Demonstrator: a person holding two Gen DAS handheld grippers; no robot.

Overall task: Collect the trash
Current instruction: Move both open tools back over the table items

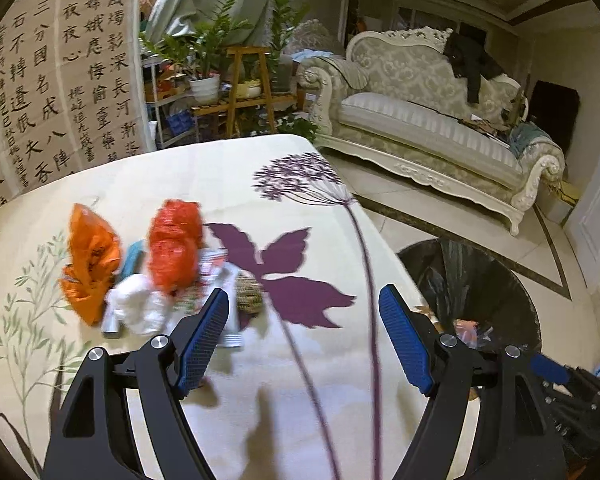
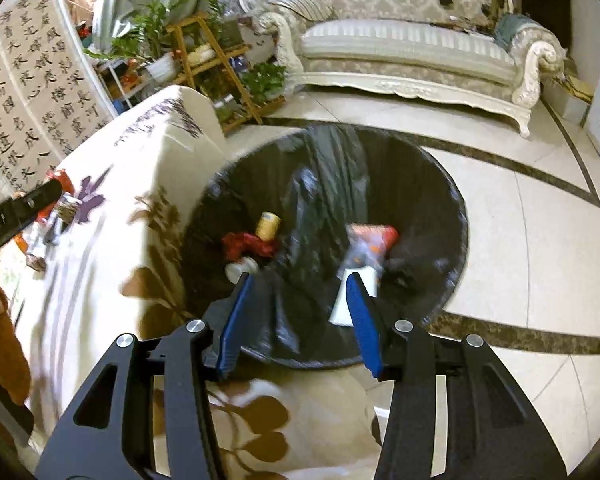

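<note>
Where bin (image 2: 440,184) abuts table (image 2: 112,280), sofa (image 2: 400,52) behind.

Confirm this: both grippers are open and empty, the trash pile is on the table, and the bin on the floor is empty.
Wrong on the bin. The right wrist view shows trash already inside it, including a red wrapper. Both grippers, left gripper and right gripper, are open and empty, and the trash pile is on the table.

1. The left hand-held gripper (image 1: 304,306) points steeply downward, its blue-padded jaws spread wide with nothing between them.
2. The right hand-held gripper (image 2: 298,294) also tilts downward, jaws partly apart and gripping nothing.
</note>
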